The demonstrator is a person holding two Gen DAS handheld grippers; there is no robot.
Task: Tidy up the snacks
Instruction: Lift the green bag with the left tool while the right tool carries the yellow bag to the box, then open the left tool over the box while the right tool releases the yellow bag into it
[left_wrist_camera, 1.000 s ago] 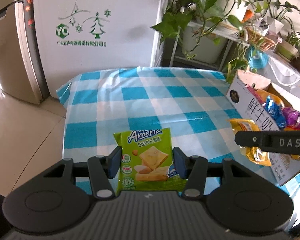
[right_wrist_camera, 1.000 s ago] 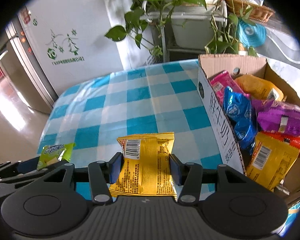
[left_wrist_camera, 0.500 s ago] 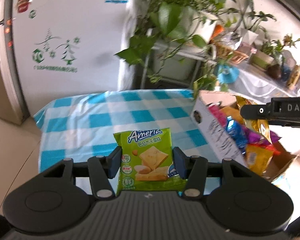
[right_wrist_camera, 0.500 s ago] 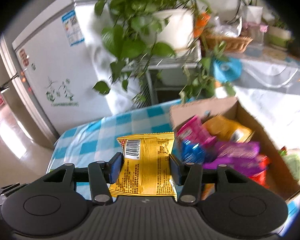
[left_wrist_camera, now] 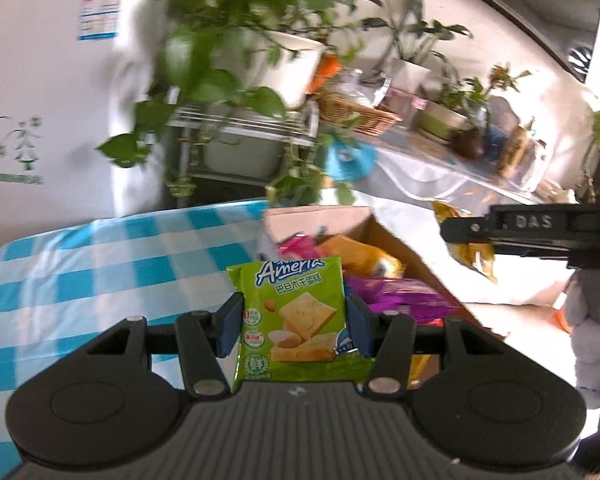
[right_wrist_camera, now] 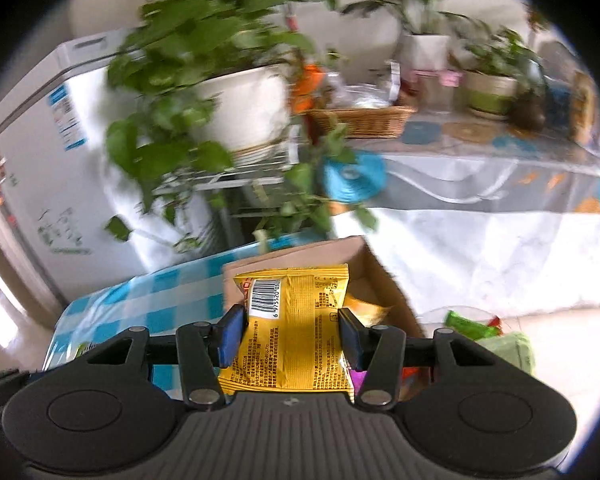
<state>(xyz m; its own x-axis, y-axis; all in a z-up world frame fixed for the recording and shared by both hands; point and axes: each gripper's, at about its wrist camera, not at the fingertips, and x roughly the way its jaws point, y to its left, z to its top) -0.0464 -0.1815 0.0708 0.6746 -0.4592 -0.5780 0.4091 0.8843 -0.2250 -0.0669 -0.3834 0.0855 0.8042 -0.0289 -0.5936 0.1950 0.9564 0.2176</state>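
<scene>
My left gripper (left_wrist_camera: 294, 330) is shut on a green cracker packet (left_wrist_camera: 296, 320), held upright above the near side of an open cardboard box (left_wrist_camera: 400, 246) that holds several bright snack bags. My right gripper (right_wrist_camera: 292, 336) is shut on a yellow snack bag (right_wrist_camera: 296, 332) with a barcode, raised over the same cardboard box (right_wrist_camera: 292, 258). In the left wrist view the right gripper's black finger (left_wrist_camera: 540, 230) reaches in from the right edge, with its yellow bag (left_wrist_camera: 470, 252) hanging below it. Most of the box interior is hidden behind the packets.
The box stands on a table with a blue and white checked cloth (left_wrist_camera: 100, 264). Behind it are a plant stand with a large leafy pot (left_wrist_camera: 236, 64), a white fridge (left_wrist_camera: 40, 80) and a cluttered shelf (right_wrist_camera: 480, 140). A green packet (right_wrist_camera: 466, 324) lies on the floor beyond the box.
Both grippers have risen and swung right with their packets still gripped; the box has come from the right side to sit beneath them, and the views now tilt up toward plants and shelf.
</scene>
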